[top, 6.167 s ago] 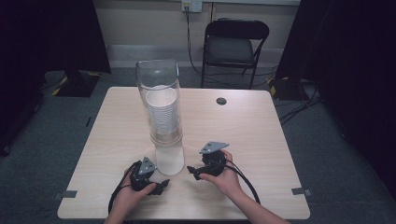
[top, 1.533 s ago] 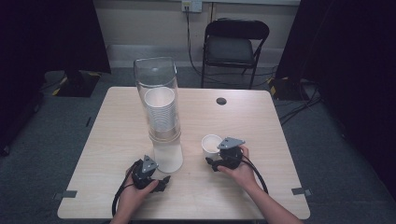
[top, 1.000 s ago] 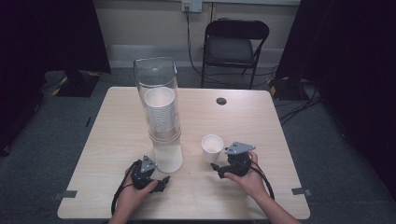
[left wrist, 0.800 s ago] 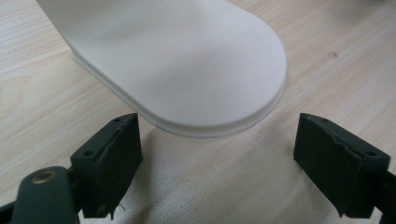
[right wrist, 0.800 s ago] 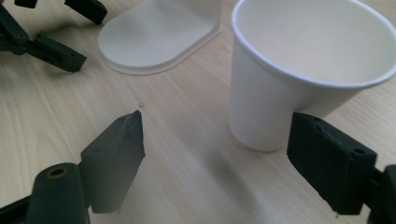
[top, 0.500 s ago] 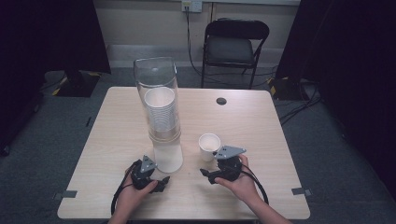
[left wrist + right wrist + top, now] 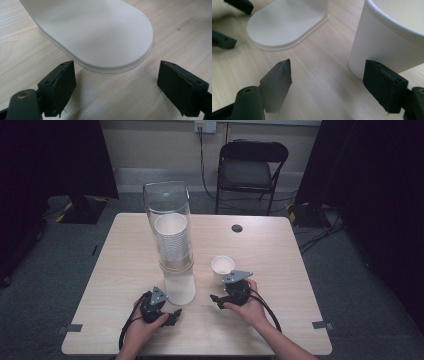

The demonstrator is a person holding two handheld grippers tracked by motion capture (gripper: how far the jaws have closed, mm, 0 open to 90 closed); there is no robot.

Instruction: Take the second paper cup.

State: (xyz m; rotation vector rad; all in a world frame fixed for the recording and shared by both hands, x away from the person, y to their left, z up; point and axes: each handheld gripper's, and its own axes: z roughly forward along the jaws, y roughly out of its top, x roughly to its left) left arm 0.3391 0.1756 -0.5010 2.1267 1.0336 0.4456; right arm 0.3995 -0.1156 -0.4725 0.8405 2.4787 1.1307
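Note:
A tall clear tube [image 7: 167,205] holding a stack of white paper cups [image 7: 172,240] stands on a white base [image 7: 179,287] near the table's middle. One white cup [image 7: 222,266] stands upright by itself to the right of it. My left gripper [image 7: 172,316] rests open on the table just in front of the base [image 7: 100,37], jaws apart and empty. My right gripper [image 7: 215,299] is open, low over the table, pointing left between the base [image 7: 287,27] and the loose cup [image 7: 392,42], which stands just beyond its right jaw.
The wooden table [image 7: 280,255] has a small black round cap [image 7: 237,228] at the far right. A black folding chair [image 7: 250,170] stands behind the table. Grey tape marks sit at the near corners [image 7: 320,324].
The right gripper set a single white cup on the table, let go, drew back, then swung left and down beside it. The left gripper has stayed in place.

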